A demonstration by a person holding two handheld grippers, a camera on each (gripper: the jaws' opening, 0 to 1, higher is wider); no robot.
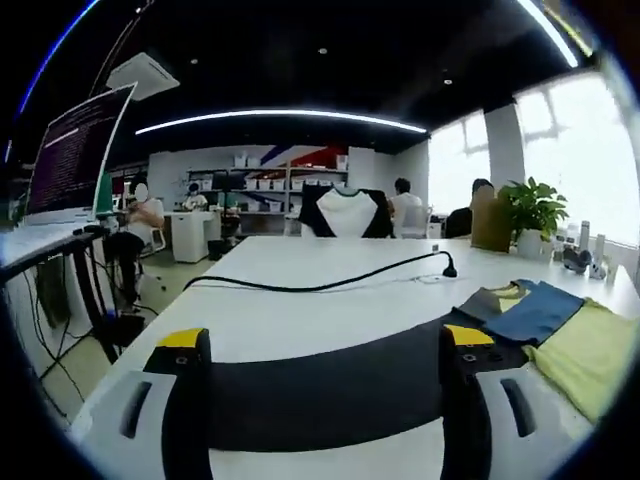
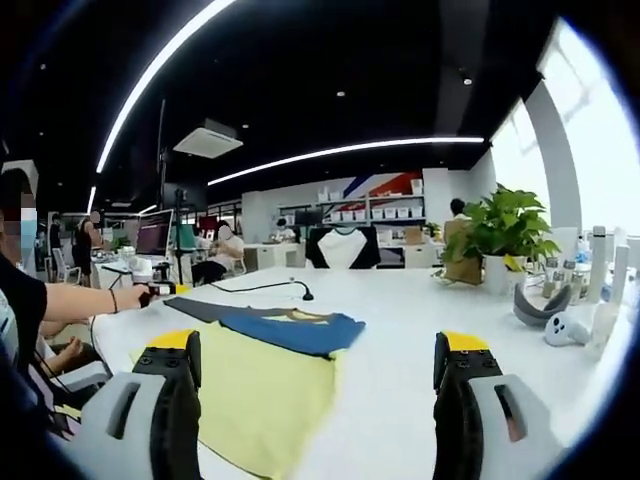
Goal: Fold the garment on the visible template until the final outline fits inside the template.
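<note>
The garment is a T-shirt with a yellow body [image 2: 250, 395] and a blue upper part [image 2: 295, 332], lying flat on the white table [image 2: 400, 330]. In the left gripper view its blue part [image 1: 538, 312] and yellow part [image 1: 592, 352] lie to the right. A dark grey template sheet [image 1: 330, 385] stretches across the table under the left gripper [image 1: 325, 345], which is open and holds nothing. That sheet [image 2: 200, 308] reaches out from beneath the shirt's far left side. The right gripper [image 2: 315, 350] hovers open above the shirt's near edge. A person's hand holds the left gripper [image 2: 160, 291] by the sheet's far end.
A black cable [image 1: 320, 285] runs across the table to a small stand [image 1: 450, 269]. A potted plant [image 2: 500, 235], bottles [image 2: 600, 260] and white devices [image 2: 565, 325] crowd the right side. A monitor [image 1: 75, 150] stands left. People sit at desks behind.
</note>
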